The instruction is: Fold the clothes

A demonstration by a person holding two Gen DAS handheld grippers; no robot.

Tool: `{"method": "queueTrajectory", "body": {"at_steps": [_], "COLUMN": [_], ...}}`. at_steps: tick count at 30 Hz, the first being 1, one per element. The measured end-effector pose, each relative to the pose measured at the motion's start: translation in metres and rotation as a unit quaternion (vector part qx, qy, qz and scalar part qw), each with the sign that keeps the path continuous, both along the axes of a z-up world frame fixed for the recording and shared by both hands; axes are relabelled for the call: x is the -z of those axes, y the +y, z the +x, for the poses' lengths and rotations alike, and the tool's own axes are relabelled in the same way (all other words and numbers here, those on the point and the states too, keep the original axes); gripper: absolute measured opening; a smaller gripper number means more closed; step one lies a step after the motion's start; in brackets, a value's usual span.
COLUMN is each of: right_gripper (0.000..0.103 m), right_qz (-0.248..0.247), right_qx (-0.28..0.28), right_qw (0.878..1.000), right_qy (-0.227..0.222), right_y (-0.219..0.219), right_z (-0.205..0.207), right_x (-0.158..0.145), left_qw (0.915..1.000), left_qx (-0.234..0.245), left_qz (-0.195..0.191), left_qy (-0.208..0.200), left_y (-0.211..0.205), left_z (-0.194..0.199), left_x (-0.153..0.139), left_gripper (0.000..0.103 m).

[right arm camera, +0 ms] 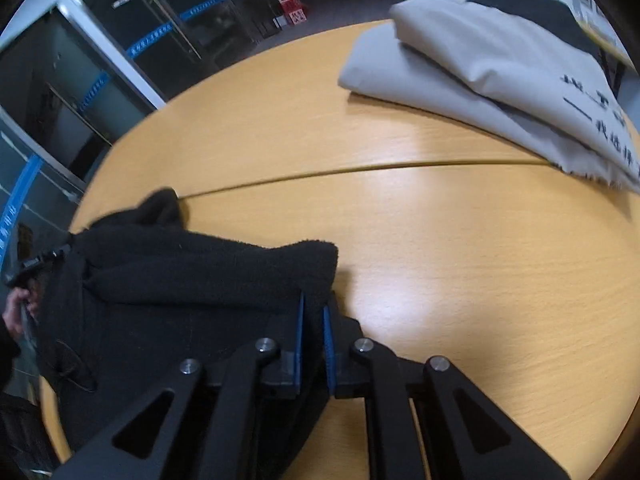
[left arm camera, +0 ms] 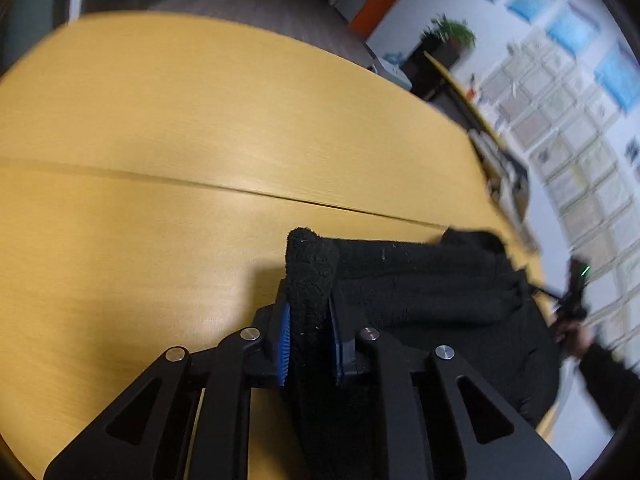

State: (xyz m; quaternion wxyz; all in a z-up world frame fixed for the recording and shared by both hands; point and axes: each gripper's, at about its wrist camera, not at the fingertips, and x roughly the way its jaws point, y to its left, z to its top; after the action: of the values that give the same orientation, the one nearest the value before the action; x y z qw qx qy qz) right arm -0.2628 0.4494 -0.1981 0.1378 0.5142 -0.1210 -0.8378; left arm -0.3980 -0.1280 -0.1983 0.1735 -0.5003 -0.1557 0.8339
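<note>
In the left wrist view, the black fleece garment [left arm camera: 420, 280] looked thick and nubbly, bunched into soft rolls near the tabletop [left arm camera: 160, 140] edge, part of it hanging over the side. The left tongs [left arm camera: 310, 316] were clamped on a raised corner of it, the fabric bulging up between the blue pads [left arm camera: 285, 340]. At the far right a hand [left arm camera: 576, 332] held the other device, blurred. A potted plant [left arm camera: 452, 32] stood by the back wall.

In the right wrist view, the same fleece [right arm camera: 180, 272] lay heaped at the left edge of the tabletop [right arm camera: 460, 260], and the right tongs [right arm camera: 314, 320] were clamped on its nearest corner. Only this view showed a folded grey garment [right arm camera: 460, 52] with dark printed characters, lying well apart at the far right.
</note>
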Motion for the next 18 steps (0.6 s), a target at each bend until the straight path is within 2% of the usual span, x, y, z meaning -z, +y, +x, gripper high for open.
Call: {"method": "queueTrajectory", "body": {"at_steps": [2, 4, 6, 7, 8, 10, 11, 13, 16, 18], "right_gripper": [0.014, 0.026, 0.027, 0.033, 0.046, 0.058, 0.058, 0.058, 0.058, 0.058], "right_qz": [0.016, 0.034, 0.043, 0.047, 0.048, 0.022, 0.008, -0.018, -0.021, -0.001], "right_qx": [0.021, 0.037, 0.034, 0.020, 0.003, -0.062, -0.096, -0.187, -0.297, -0.374], "right_qw": [1.000, 0.999, 0.997, 0.995, 0.993, 0.992, 0.989, 0.980, 0.952, 0.925], "right_qy": [0.008, 0.021, 0.060, 0.085, 0.106, 0.110, 0.109, 0.073, 0.070, 0.071], "right_y": [-0.001, -0.001, -0.002, -0.009, -0.017, -0.049, -0.066, -0.121, -0.193, -0.240], "right_z": [0.001, 0.004, 0.012, 0.020, 0.028, 0.041, 0.047, 0.060, 0.087, 0.106], "right_x": [-0.010, -0.023, -0.052, -0.069, -0.086, -0.105, -0.113, -0.106, -0.089, -0.073], "left_qw": [0.9998, 0.9992, 0.9981, 0.9974, 0.9966, 0.9948, 0.9936, 0.9911, 0.9901, 0.9903], "left_qx": [0.014, 0.028, 0.042, 0.048, 0.055, 0.069, 0.076, 0.090, 0.088, 0.080], "left_qz": [0.003, 0.006, 0.009, 0.010, 0.012, 0.015, 0.016, 0.019, 0.024, 0.028], "left_qy": [0.015, 0.030, 0.044, 0.052, 0.059, 0.074, 0.081, 0.096, 0.107, 0.110], "left_y": [0.004, 0.009, 0.013, 0.016, 0.018, 0.022, 0.024, 0.029, 0.024, 0.016], "left_z": [0.008, 0.015, 0.023, 0.027, 0.031, 0.039, 0.042, 0.050, 0.068, 0.082], "left_x": [-0.012, -0.025, -0.037, -0.043, -0.049, -0.062, -0.068, -0.080, -0.096, -0.105], "left_gripper": [0.022, 0.038, 0.048, 0.051, 0.052, 0.052, 0.052, 0.052, 0.051, 0.051]}}
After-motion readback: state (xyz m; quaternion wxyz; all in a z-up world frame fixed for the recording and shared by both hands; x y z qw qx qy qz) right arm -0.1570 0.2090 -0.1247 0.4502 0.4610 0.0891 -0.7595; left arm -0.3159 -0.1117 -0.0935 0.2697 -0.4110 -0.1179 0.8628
